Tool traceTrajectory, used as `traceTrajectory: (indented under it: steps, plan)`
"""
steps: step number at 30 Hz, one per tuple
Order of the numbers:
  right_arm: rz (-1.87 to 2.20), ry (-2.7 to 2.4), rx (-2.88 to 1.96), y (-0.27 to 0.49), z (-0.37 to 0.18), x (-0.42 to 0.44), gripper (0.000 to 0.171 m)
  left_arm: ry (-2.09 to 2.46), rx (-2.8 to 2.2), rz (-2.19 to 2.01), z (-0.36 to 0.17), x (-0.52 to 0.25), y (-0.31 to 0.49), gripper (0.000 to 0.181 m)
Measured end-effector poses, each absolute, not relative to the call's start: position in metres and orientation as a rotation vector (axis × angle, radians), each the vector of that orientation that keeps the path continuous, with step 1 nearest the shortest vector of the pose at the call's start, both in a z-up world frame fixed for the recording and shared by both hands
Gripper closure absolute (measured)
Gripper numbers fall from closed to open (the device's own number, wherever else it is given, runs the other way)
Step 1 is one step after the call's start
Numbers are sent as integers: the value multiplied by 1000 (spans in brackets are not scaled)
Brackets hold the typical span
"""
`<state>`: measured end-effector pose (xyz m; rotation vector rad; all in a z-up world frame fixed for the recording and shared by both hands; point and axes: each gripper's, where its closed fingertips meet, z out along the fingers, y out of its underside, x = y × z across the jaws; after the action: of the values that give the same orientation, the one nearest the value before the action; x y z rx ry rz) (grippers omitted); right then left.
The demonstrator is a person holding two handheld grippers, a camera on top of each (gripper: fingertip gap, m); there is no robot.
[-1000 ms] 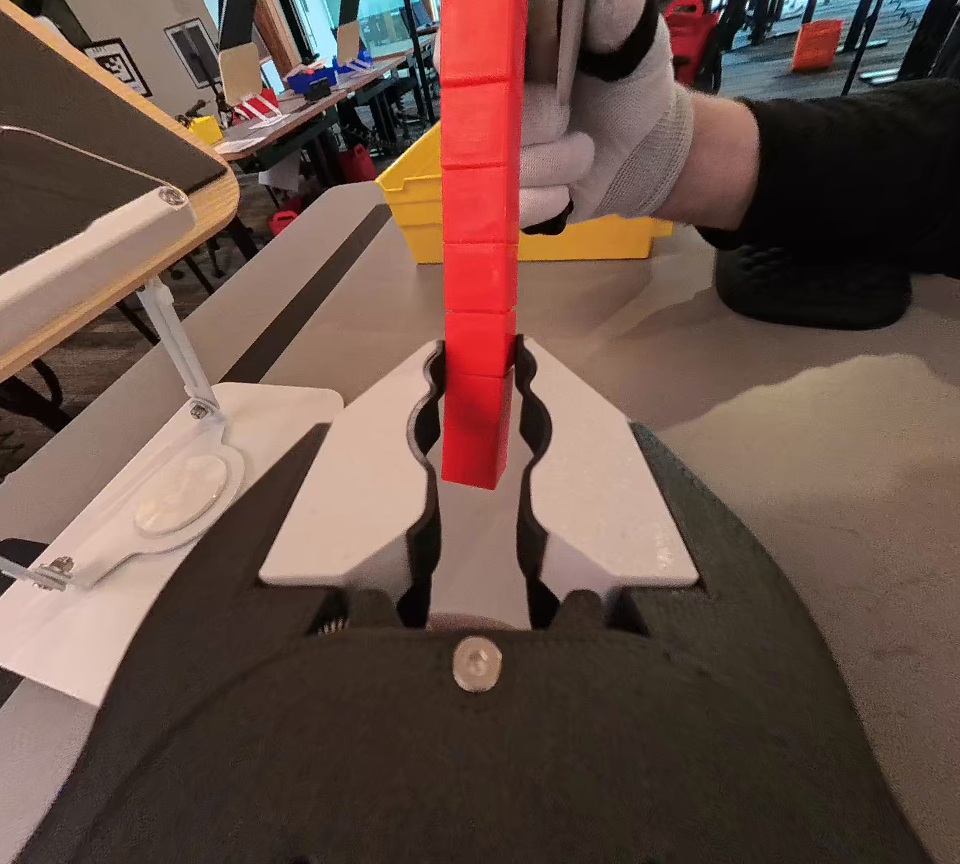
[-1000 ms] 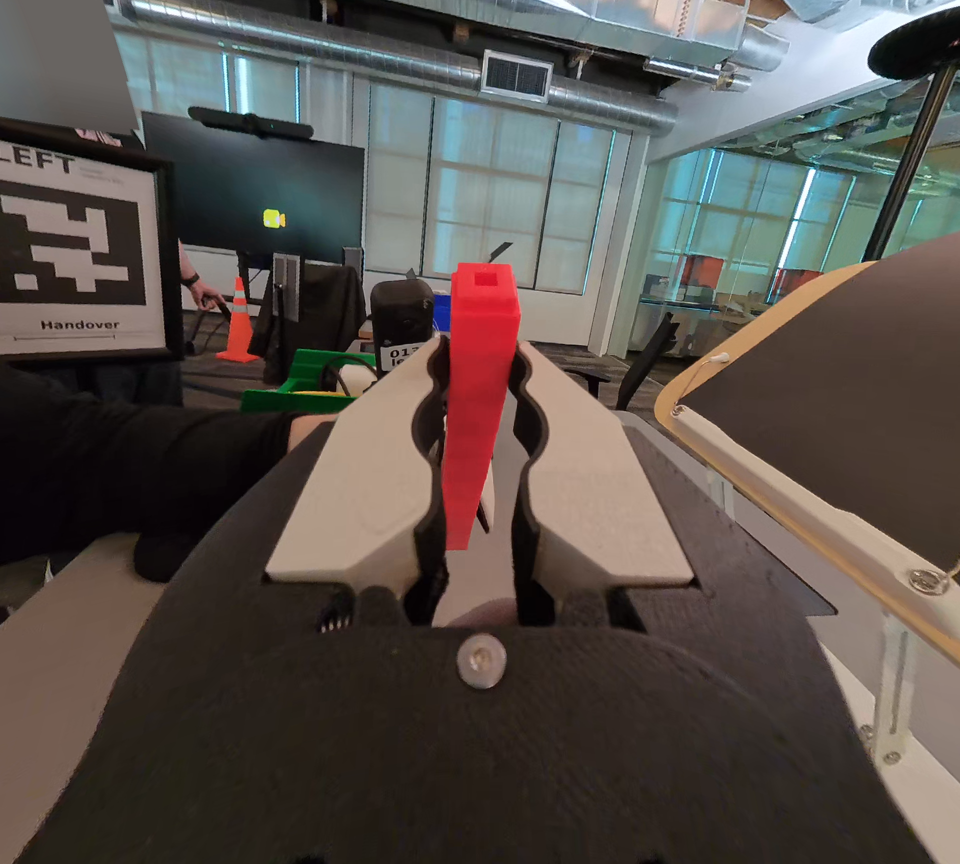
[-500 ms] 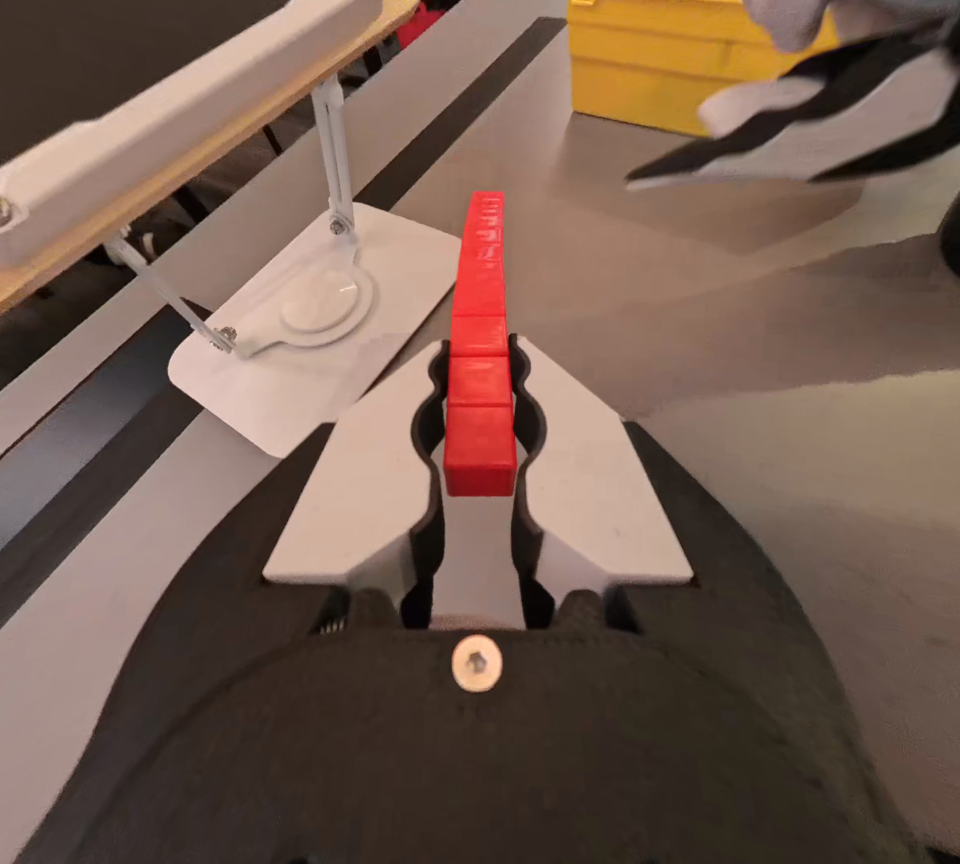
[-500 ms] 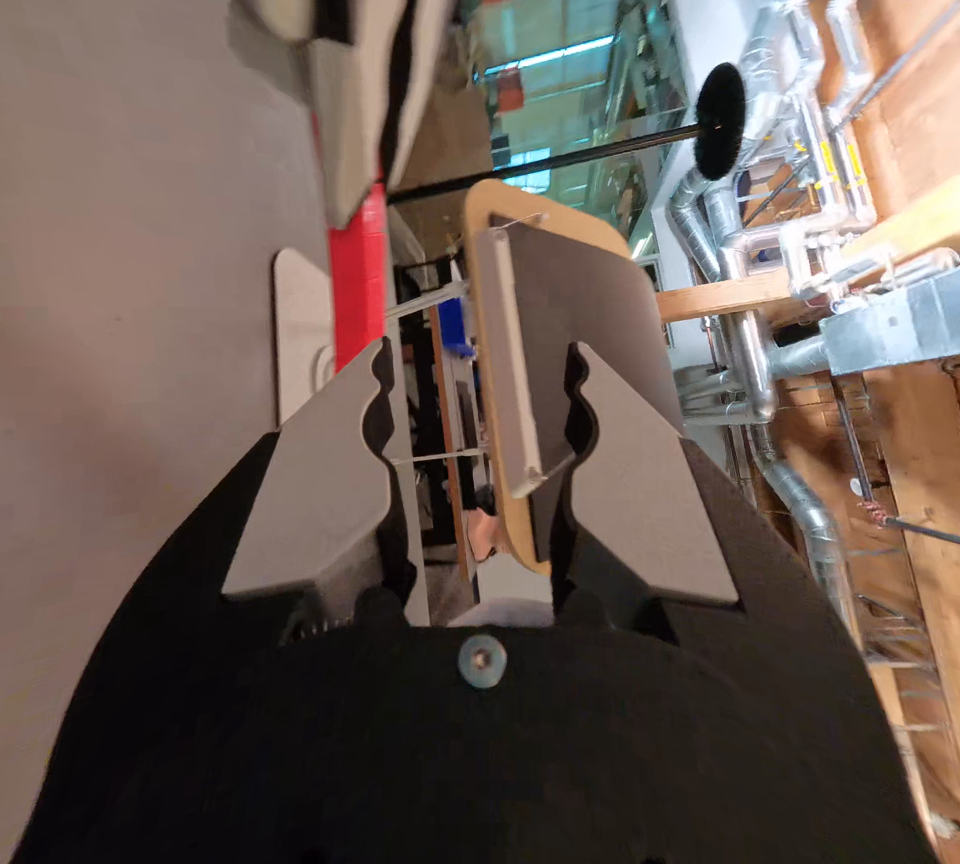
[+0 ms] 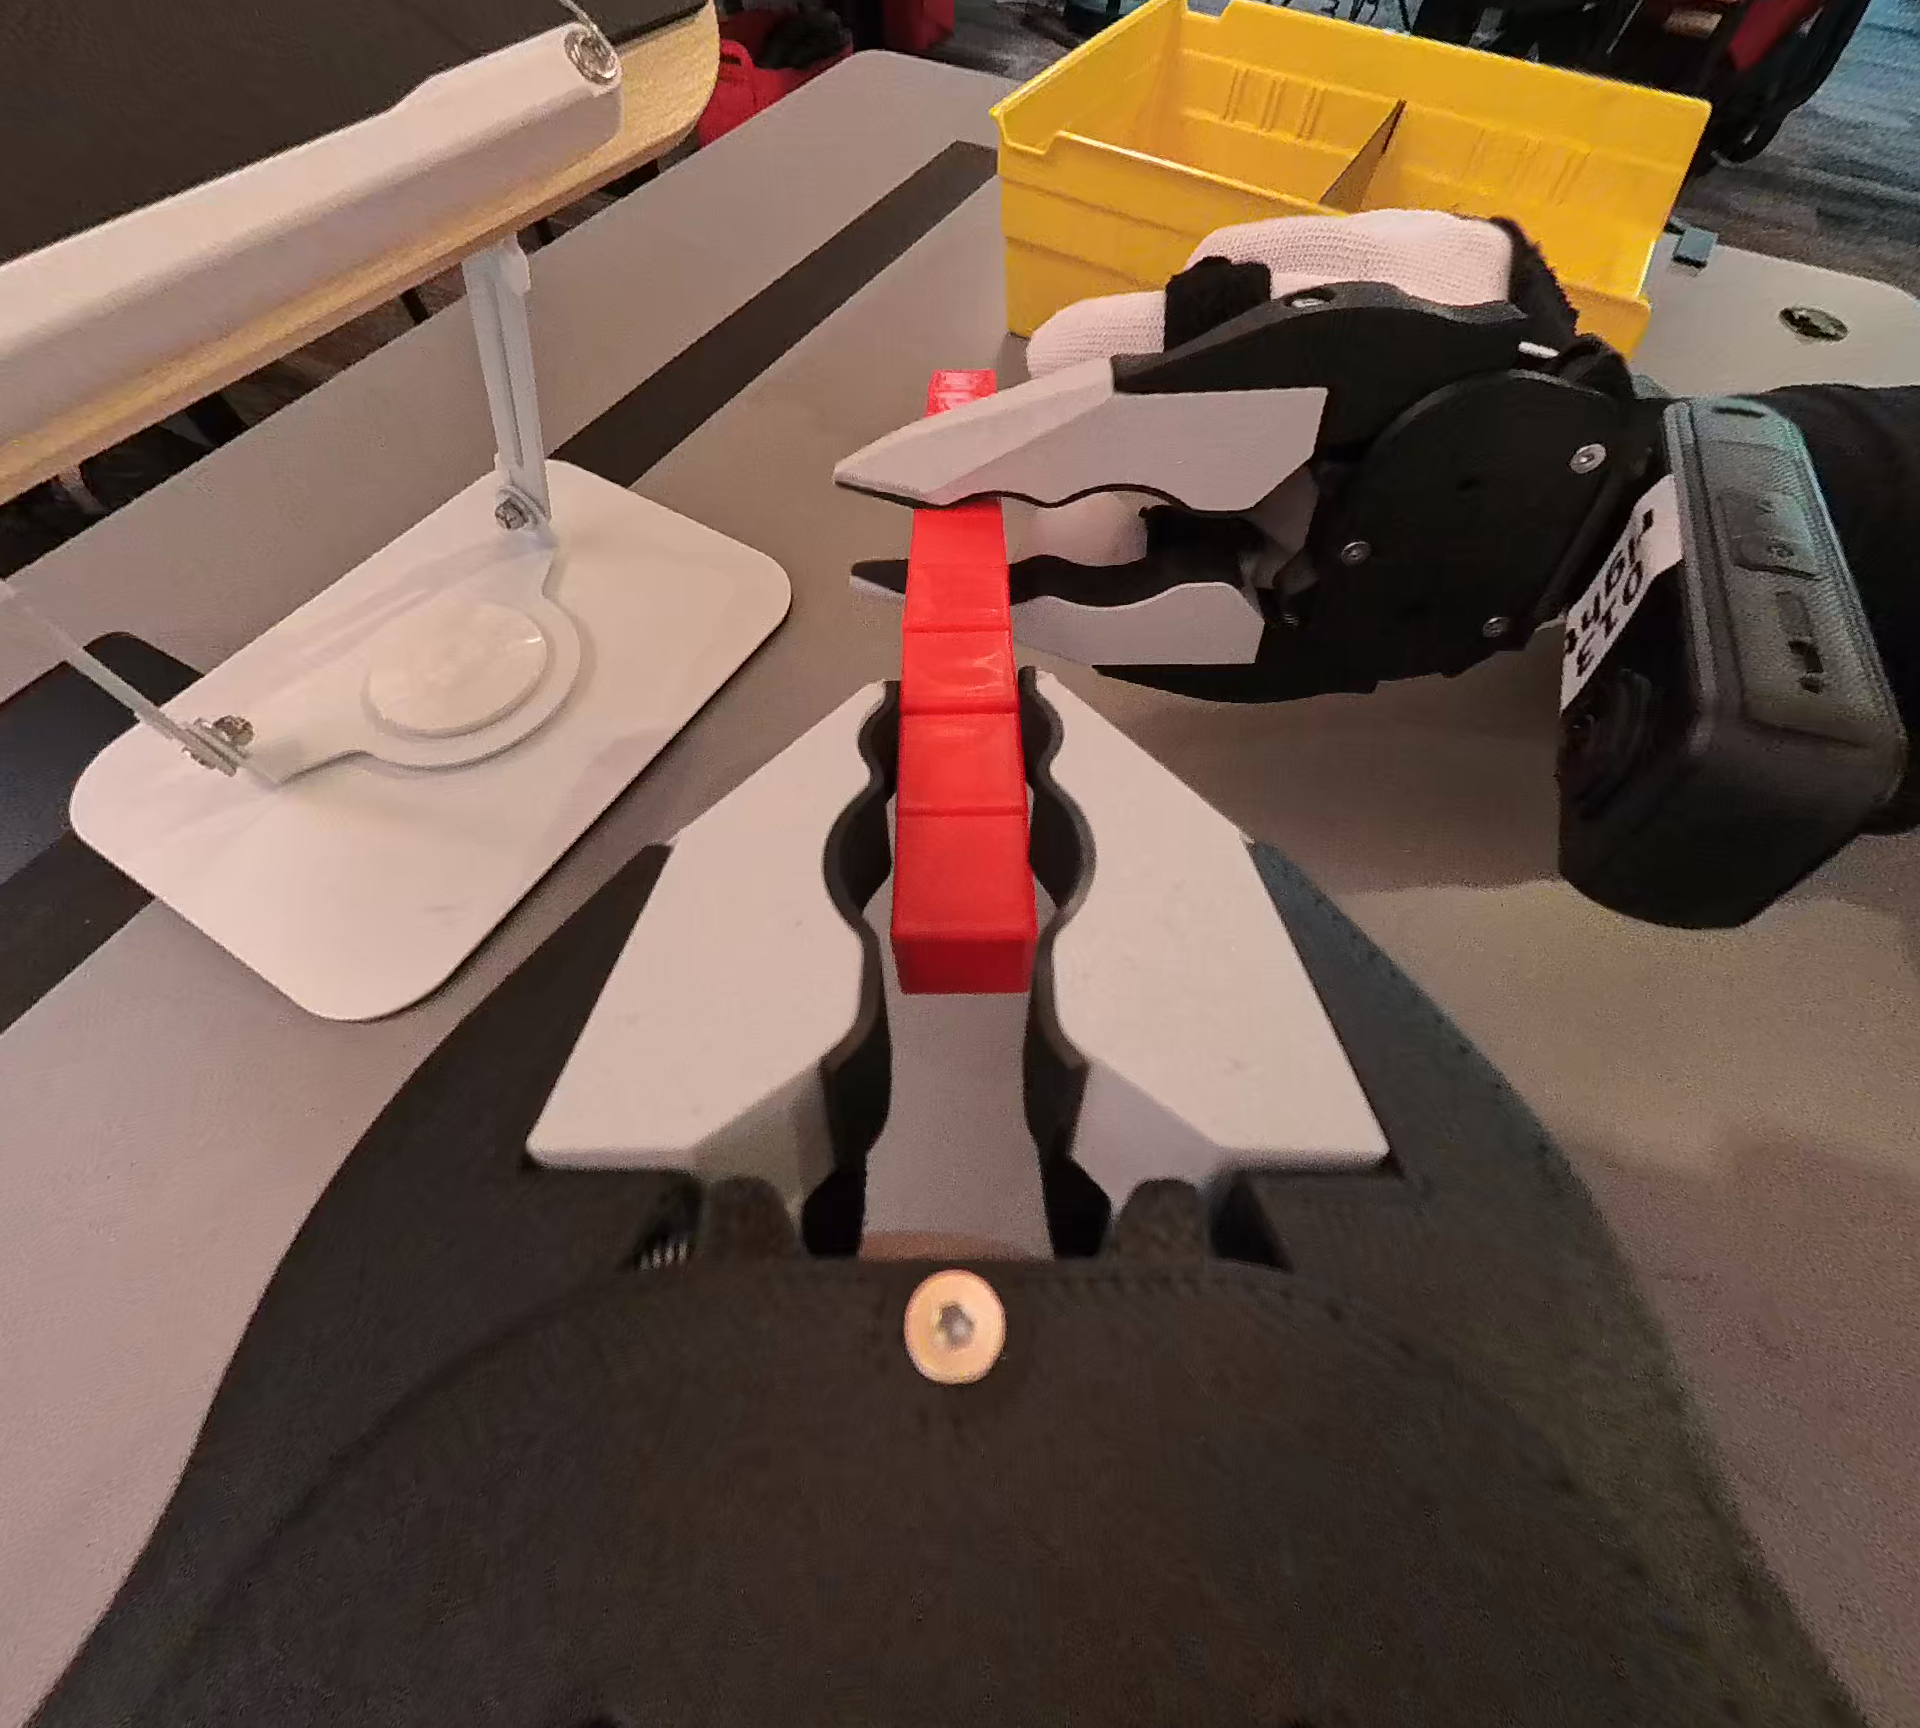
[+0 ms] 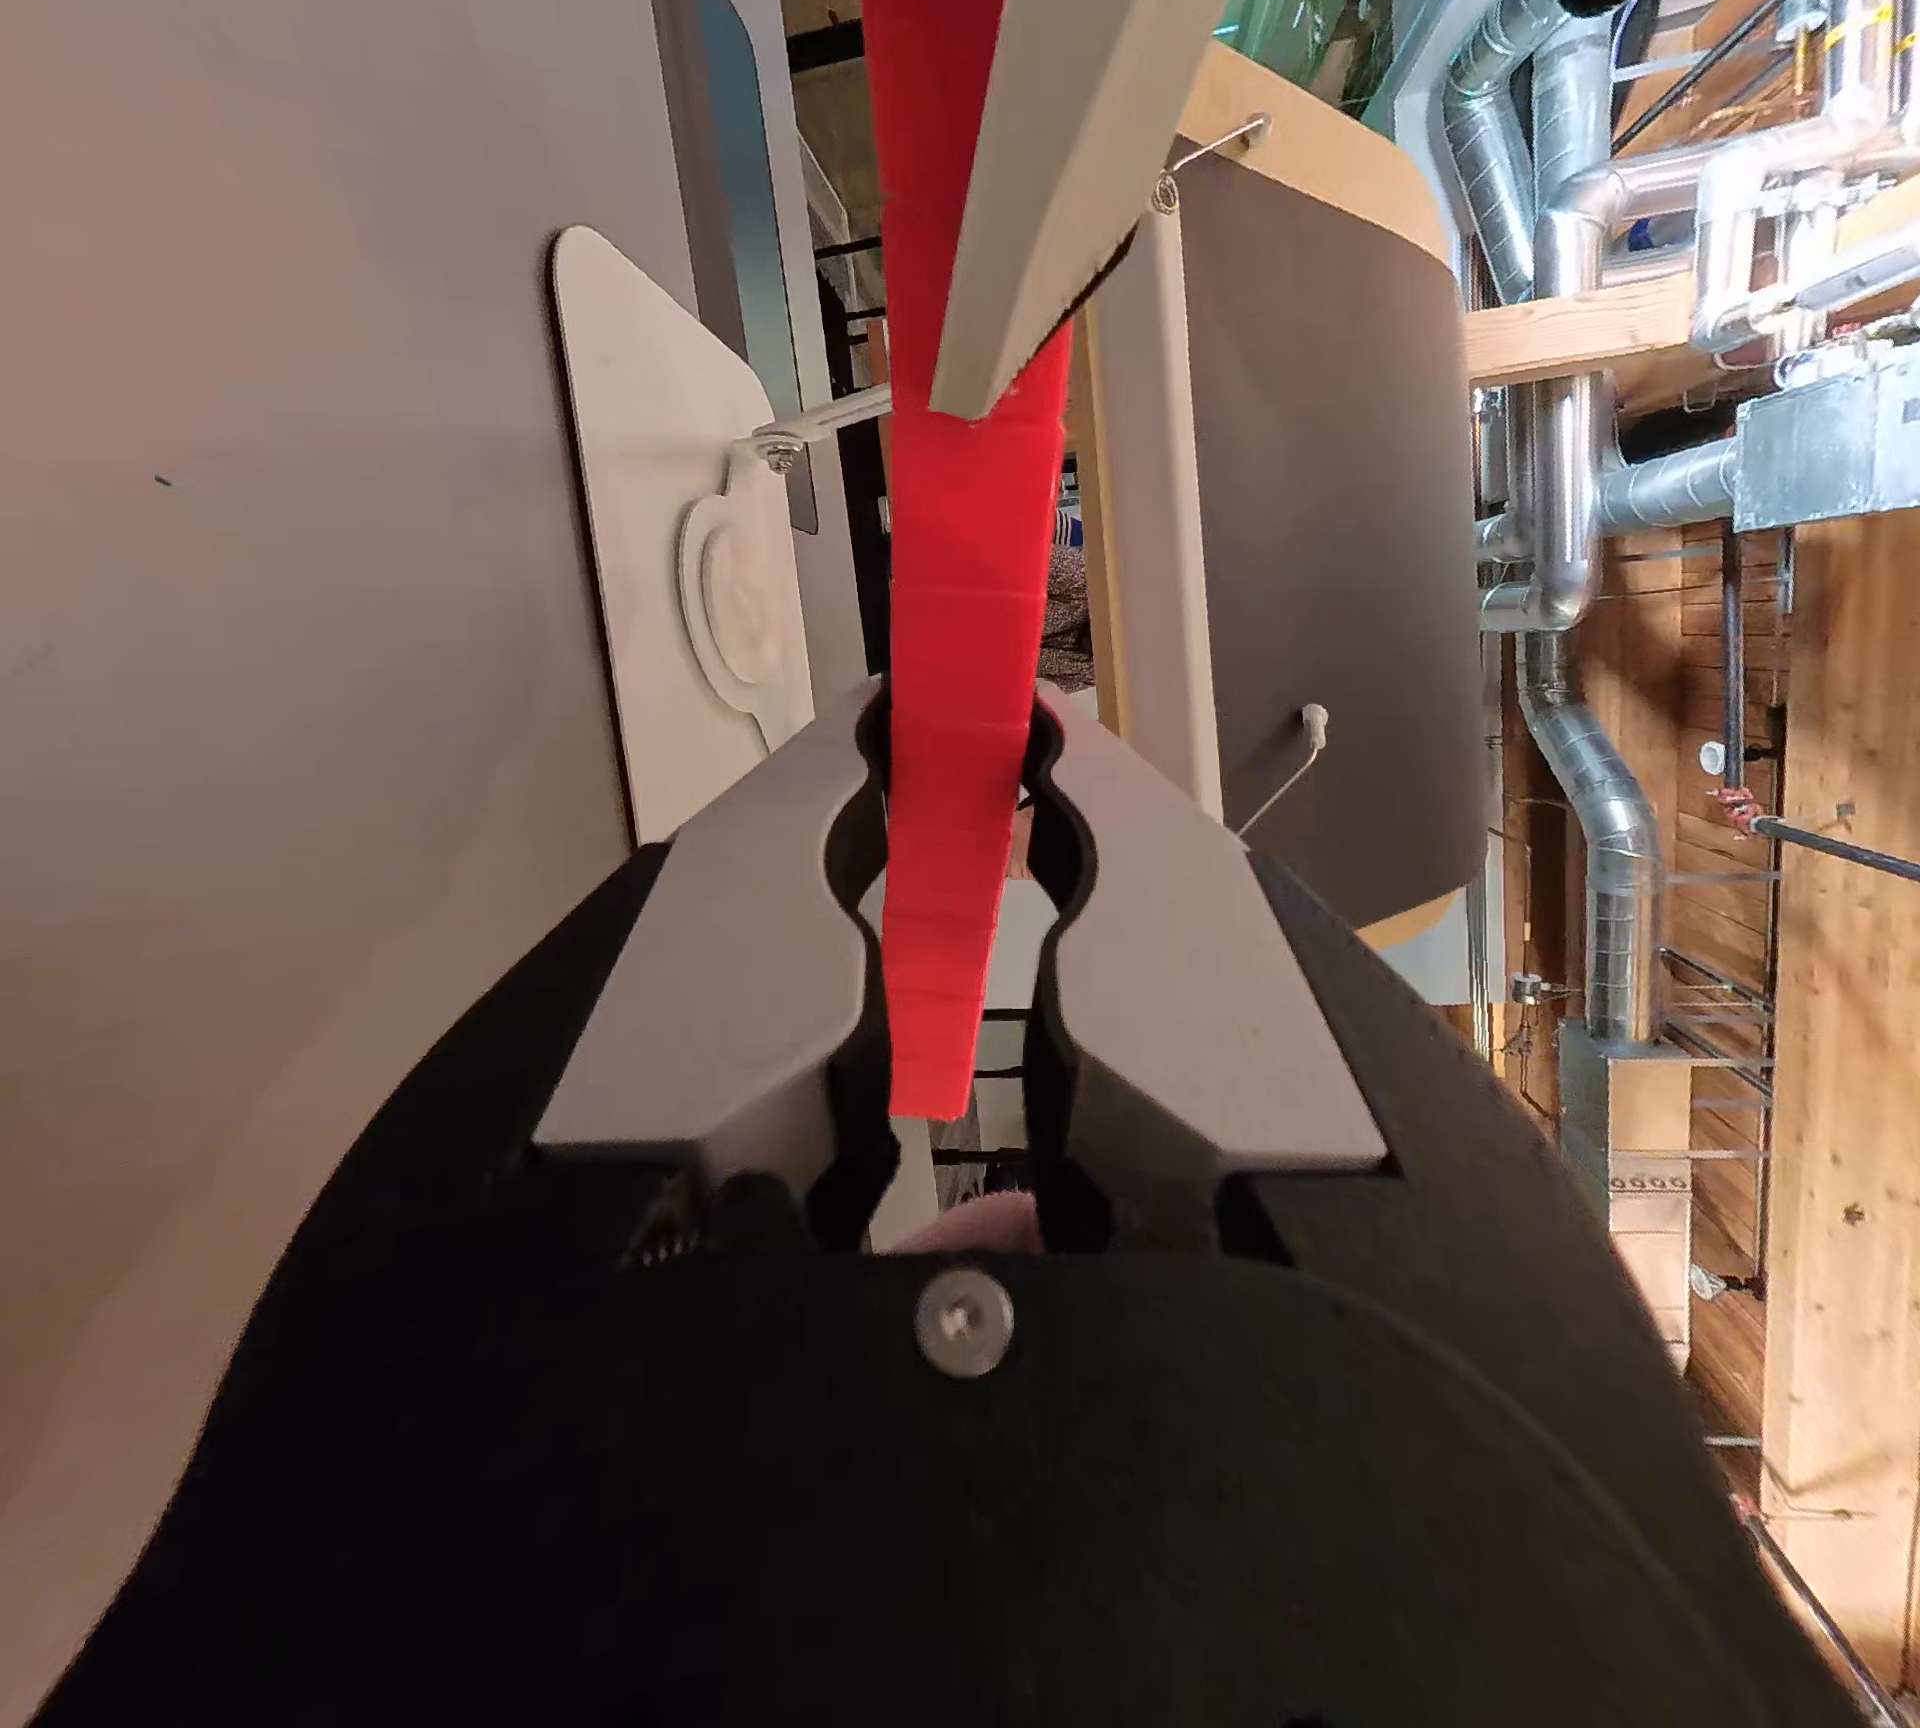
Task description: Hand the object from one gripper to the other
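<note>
Gripping the red bar (image 5: 961,805) at its near end, our left gripper (image 5: 958,722) leaves the middle free for the right gripper (image 5: 883,525), whose jaws straddle it, contact unclear.

Left gripper (image 5: 961,712): clamping the near end of the red bar (image 5: 961,847), fingers pressing both its sides.
Right gripper (image 5: 883,530): reaching in from right of the bar, rolled sideways, pinching it above and below.
Right hand (image 5: 1351,255): gloved, gripping behind that gripper.
</note>
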<state>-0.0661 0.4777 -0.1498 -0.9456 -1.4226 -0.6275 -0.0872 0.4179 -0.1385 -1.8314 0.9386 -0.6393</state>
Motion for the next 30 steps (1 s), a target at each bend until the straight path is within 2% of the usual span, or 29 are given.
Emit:
traceTrajectory:
  steps: [3,8,11,18,25,28,30]
  plan:
    - [-567,-1415,-979,477,-148,-65,151,923,-1797,-640,-133,-86,419,161]
    - [-271,-1339,-1170,479,-144,-60,151,835,-1520,-626,-83,-94,417,119]
    - [73,-1219,-1309,475,-130,-59,151,742,-1386,-691,-58,-107,415,109]
    - [970,-1073,-1351,433,-88,-67,151,763,-1445,-835,-88,-93,420,109]
    - [1291,-1096,-1337,406,-80,-74,152,941,-1467,-922,-118,-39,400,113]
    - [1347,-1142,-1325,395,-83,-78,152,967,-1457,-988,-119,-27,392,124]
    - [1362,-1155,-1322,391,-82,-80,151,986,-1440,-1023,-120,-24,387,149]
